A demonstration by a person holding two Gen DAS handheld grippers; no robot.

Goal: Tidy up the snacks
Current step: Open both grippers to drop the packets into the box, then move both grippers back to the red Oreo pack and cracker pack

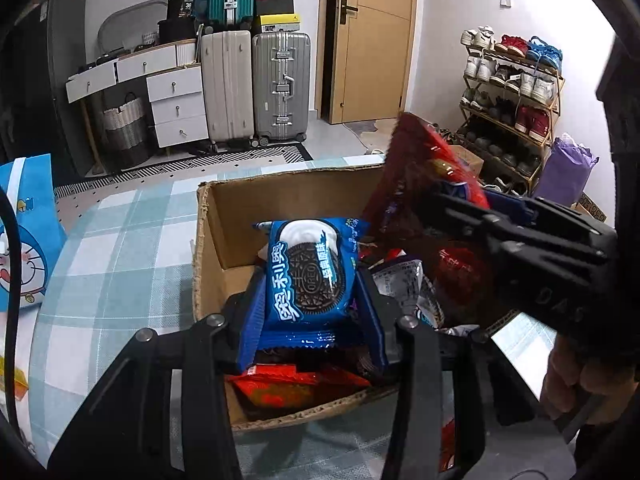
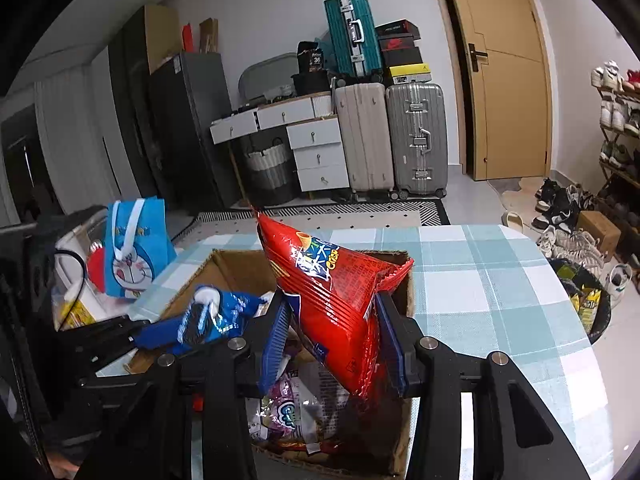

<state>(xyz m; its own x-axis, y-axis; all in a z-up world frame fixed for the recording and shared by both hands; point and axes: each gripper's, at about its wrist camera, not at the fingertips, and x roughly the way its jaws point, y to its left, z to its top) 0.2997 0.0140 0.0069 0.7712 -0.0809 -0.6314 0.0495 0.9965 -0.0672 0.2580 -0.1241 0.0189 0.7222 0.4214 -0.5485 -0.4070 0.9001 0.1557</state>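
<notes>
An open cardboard box (image 1: 216,216) (image 2: 188,284) sits on the checked tablecloth and holds several snack packets. My left gripper (image 1: 310,320) is shut on a blue Oreo packet (image 1: 310,276) and holds it over the box's near side. The same Oreo packet (image 2: 218,314) shows at the left in the right wrist view. My right gripper (image 2: 336,340) is shut on a red crisp bag (image 2: 336,292), tilted above the box's right part. In the left wrist view the red crisp bag (image 1: 416,184) and the right gripper (image 1: 460,216) come in from the right.
A blue cartoon gift bag (image 2: 134,248) (image 1: 28,232) stands left of the box on the table (image 2: 480,280). A white container (image 2: 74,276) is beside it. Suitcases (image 2: 416,136), white drawers (image 2: 316,152) and a shoe rack (image 1: 516,96) line the room. A hand (image 1: 568,384) grips the right tool.
</notes>
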